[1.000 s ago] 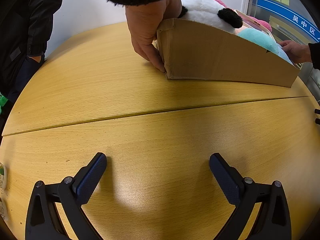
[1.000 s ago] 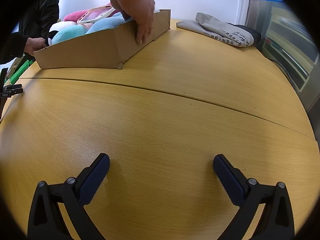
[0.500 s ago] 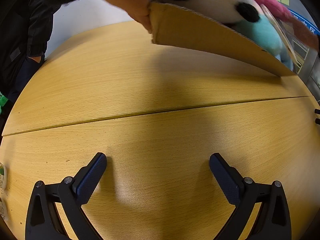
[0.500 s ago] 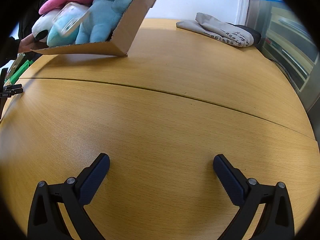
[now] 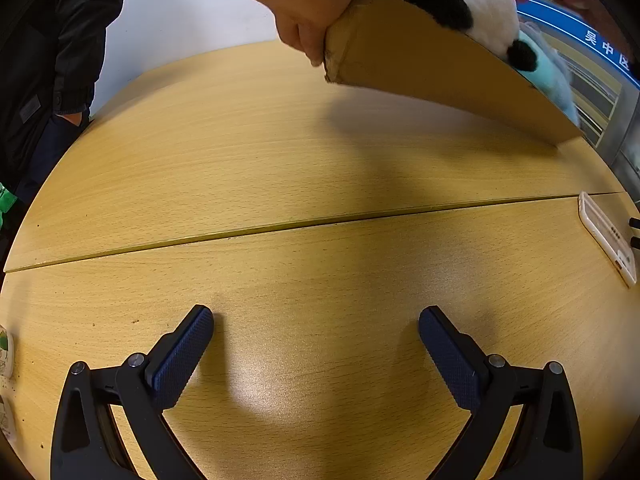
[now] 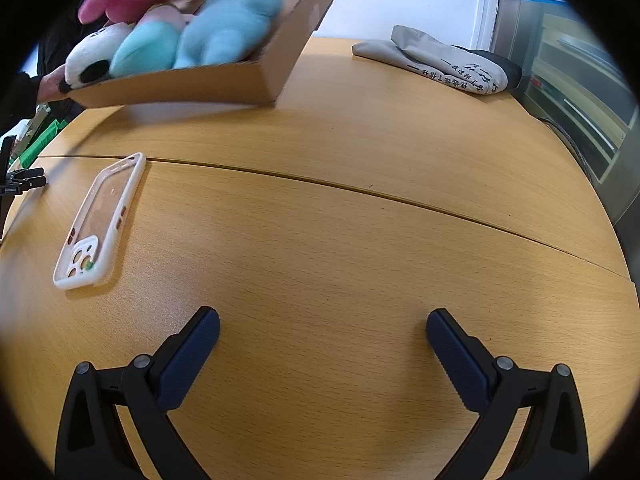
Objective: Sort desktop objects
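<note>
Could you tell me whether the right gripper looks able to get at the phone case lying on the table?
Probably yes: the right gripper is open, and only bare table lies between it and the phone case to its left. The tilted cardboard box sits farther back.

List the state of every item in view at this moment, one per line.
cardboard box: tipped up, held by a hand, low edge near the table
plush toys: sliding inside the tilted box
phone case: lying flat on the table, empty
grey folded cloth: lying at the far edge
left claw: open, holding nothing
right claw: open, holding nothing
</note>
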